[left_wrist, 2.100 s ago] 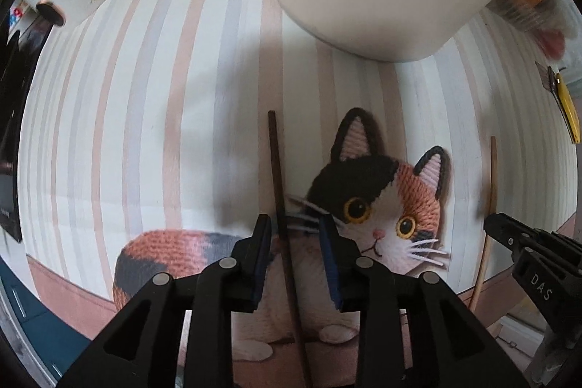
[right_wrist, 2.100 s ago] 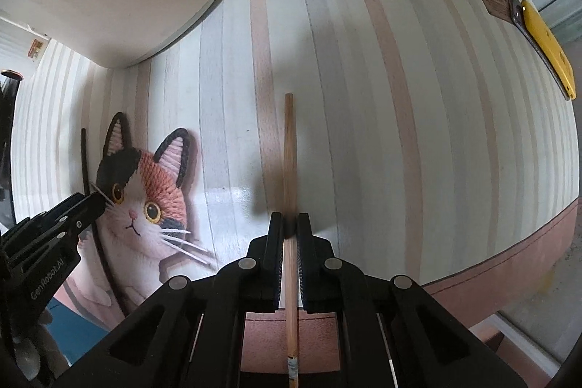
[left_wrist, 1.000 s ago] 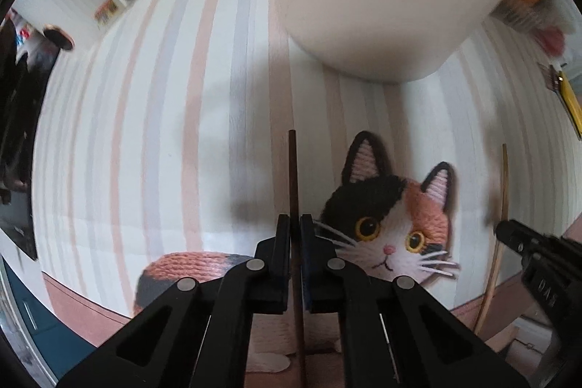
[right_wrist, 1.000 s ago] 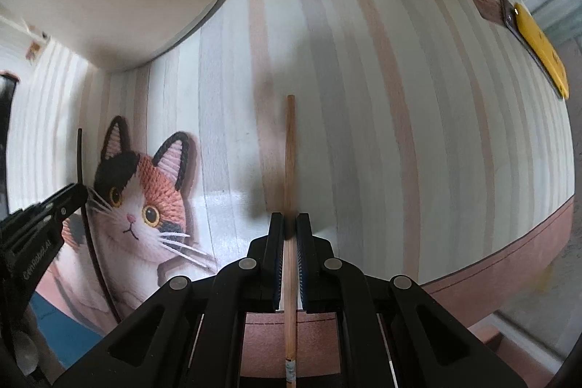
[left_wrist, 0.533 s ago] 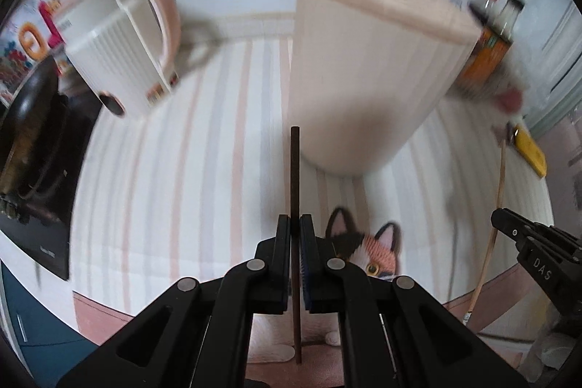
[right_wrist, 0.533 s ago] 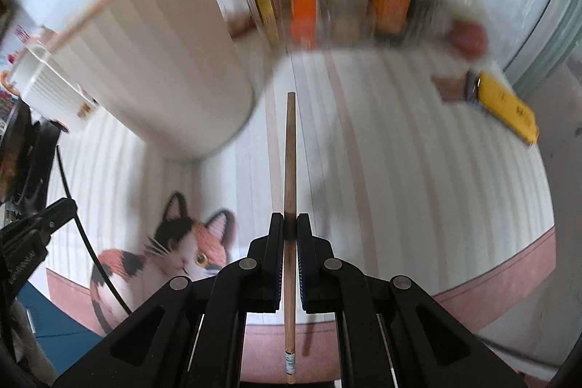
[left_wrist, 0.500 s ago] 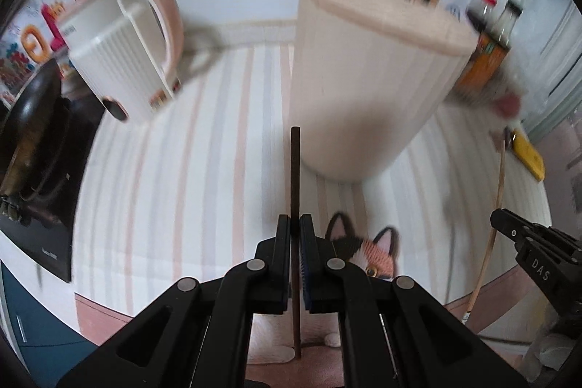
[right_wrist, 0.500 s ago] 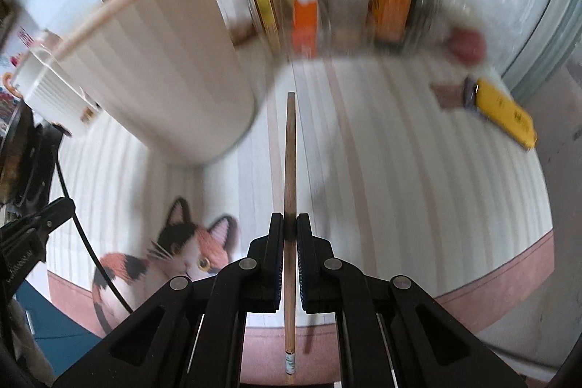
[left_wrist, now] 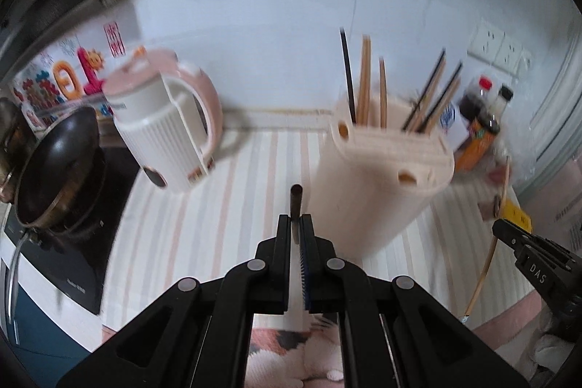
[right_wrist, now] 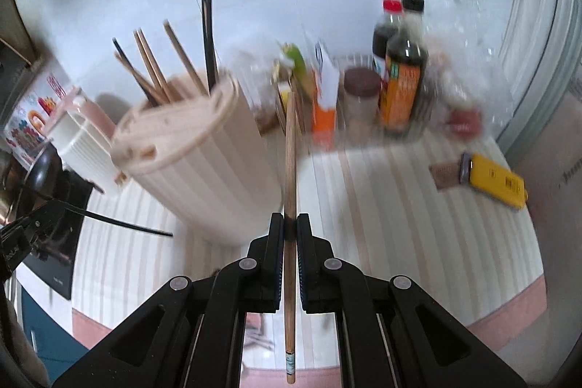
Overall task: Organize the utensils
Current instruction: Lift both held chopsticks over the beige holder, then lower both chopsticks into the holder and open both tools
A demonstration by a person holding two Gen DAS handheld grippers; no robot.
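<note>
dark chopstick (left_wrist: 295, 203) foreshortened, holder (left_wrist: 378, 184) blurred

My left gripper (left_wrist: 297, 224) is matte black plastic with round silver screws. Blue ribbed pads line its fingers. My right gripper (right_wrist: 290, 224) looks identical.

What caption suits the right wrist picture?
Right gripper shut on a light wooden chopstick beside the cream utensil holder.

The left gripper (left_wrist: 299, 224) is clamped on a dark chopstick (left_wrist: 295, 204), pointing toward 12 o'clock. The right gripper (right_wrist: 290, 224) pinches a wooden chopstick (right_wrist: 290, 162), likewise aimed at 12 o'clock, tilted downward.
</note>
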